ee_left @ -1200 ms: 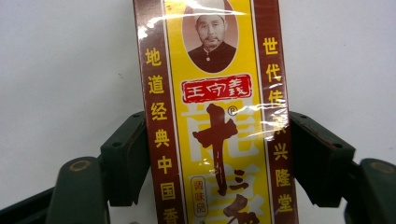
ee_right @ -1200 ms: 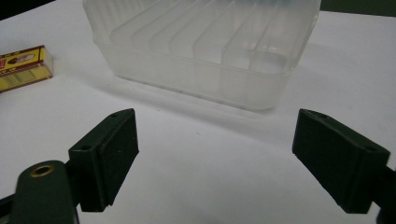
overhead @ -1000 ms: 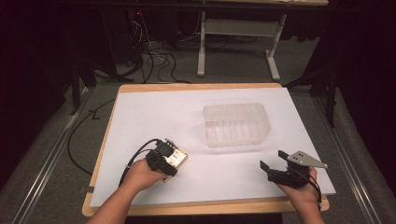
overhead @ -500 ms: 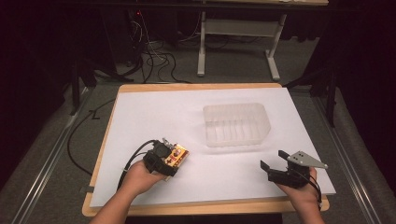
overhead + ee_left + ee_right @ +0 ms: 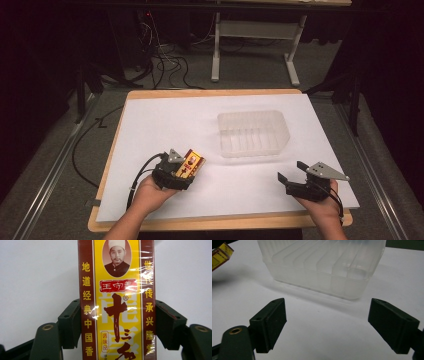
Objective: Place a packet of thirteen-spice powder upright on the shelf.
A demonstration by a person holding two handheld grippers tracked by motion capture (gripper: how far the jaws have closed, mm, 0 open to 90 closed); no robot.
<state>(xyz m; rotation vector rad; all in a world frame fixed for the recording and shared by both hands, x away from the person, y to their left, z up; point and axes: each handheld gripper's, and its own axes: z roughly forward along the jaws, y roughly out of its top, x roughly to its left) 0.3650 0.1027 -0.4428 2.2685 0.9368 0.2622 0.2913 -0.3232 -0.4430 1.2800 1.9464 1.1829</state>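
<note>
- Your left gripper (image 5: pixel 186 167) clamps a yellow-and-maroon seasoning box (image 5: pixel 190 163) by its long sides, just above the table's near-left part; the box's long axis runs on ahead of the jaws.
- Your right gripper (image 5: pixel 292 177) rests at the near-right edge, jaws spread, nothing between them.
- The clear plastic bin (image 5: pixel 253 132) lies ahead and right of the box, near but apart; your left hand is the one to carry it over.
- A white sheet covers the table (image 5: pixel 165 120); beyond, dark floor and cables.

Black grippers, grey three-cornered plates, black cables, seemingly brass-ringed screw holes; bare forearms.
</note>
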